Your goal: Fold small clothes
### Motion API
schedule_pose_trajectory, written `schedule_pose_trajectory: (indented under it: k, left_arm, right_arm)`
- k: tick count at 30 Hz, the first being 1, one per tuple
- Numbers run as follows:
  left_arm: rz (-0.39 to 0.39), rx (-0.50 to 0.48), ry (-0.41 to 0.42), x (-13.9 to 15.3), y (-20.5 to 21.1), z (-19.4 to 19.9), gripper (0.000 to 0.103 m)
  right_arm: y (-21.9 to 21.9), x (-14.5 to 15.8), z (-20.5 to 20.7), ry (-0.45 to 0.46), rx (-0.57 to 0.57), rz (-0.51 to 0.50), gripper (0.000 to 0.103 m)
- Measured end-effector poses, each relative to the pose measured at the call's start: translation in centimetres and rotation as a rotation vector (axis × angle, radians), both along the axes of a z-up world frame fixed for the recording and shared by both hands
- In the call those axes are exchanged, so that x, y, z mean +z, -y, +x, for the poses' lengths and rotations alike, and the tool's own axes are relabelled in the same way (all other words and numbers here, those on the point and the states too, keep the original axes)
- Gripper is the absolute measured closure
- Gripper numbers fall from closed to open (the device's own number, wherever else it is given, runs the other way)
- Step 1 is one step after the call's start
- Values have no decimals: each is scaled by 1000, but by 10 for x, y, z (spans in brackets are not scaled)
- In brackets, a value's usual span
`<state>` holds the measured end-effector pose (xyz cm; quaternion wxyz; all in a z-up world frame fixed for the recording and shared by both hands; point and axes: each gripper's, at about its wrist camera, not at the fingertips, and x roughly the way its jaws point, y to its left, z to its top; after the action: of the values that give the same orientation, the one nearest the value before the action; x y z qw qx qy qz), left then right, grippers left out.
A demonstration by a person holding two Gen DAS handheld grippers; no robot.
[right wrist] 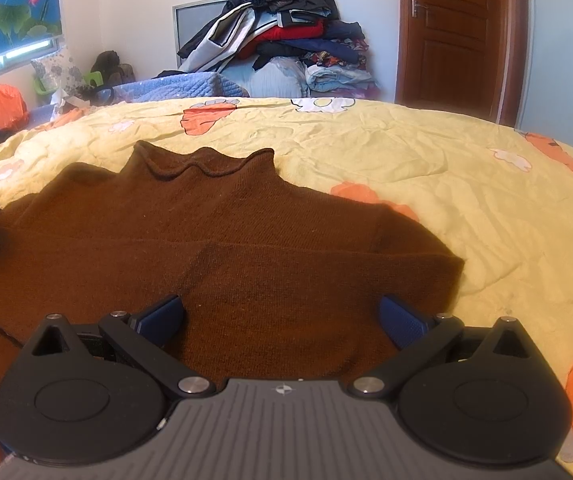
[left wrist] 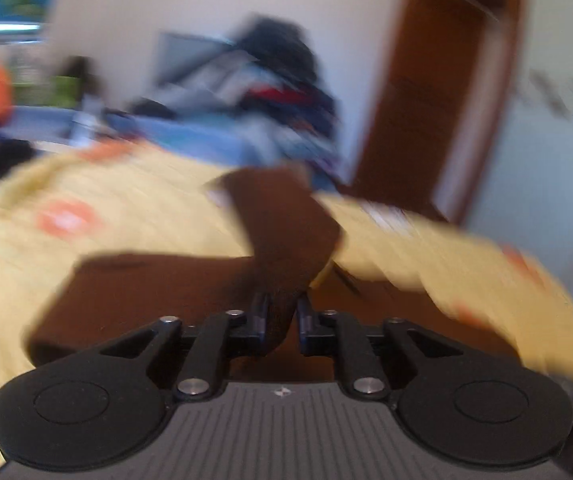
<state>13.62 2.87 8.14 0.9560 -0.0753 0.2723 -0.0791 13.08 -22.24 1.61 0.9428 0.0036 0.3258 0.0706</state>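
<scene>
- Left gripper (left wrist: 282,320): jaws drawn close, pinching a strip of the brown sweater (right wrist: 214,248) between the pads. The left wrist view is smeared, so I cannot tell for certain which part of the garment this is; it looks like a sleeve lifted off the bed.
- The pinched strip (left wrist: 282,240) rises from the jaws and hangs limp in a loose band. Judgement: soft, floppy, light; it holds no shape of its own and will drape wherever it is carried.
- Sweater body lies flat, front up, on the yellow bedspread (right wrist: 426,168), collar pointing away from the camera. In the right wrist view it fills the centre and left of the bed.
- Appearance: dark brown fine knit, matte, with a stand-up collar (right wrist: 202,164) whose rim is wavy and rolled. A faint horizontal crease runs across the chest. The sleeve on the right side is already folded in across the body.
- Judgement on handling: knit grips the cotton spread, so dragging will likely bunch it; lifting an edge clear should work better. Good holds are the hem corners, cuffs or shoulder seams, where the fabric is doubled and a pinch will not slip.
- Right gripper (right wrist: 282,320): jaws spread wide, nothing between them, hovering over the lower body of the sweater.
</scene>
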Motion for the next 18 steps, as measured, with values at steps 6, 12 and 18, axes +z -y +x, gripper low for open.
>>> schedule_pose_trajectory:
  k: [6,12,18]
  left_arm:
    - [171,-62,78,-46,51,-78,6]
    - [101,27,0,-65,21,-88,6]
    - [44,84,-85,-71,9,-76,2]
  right_arm:
    - [7,1,-2,9,-1,59,0]
    - [19,14,2,-45,-25,197,0]
    - [26,31,12,-290,35,662,4]
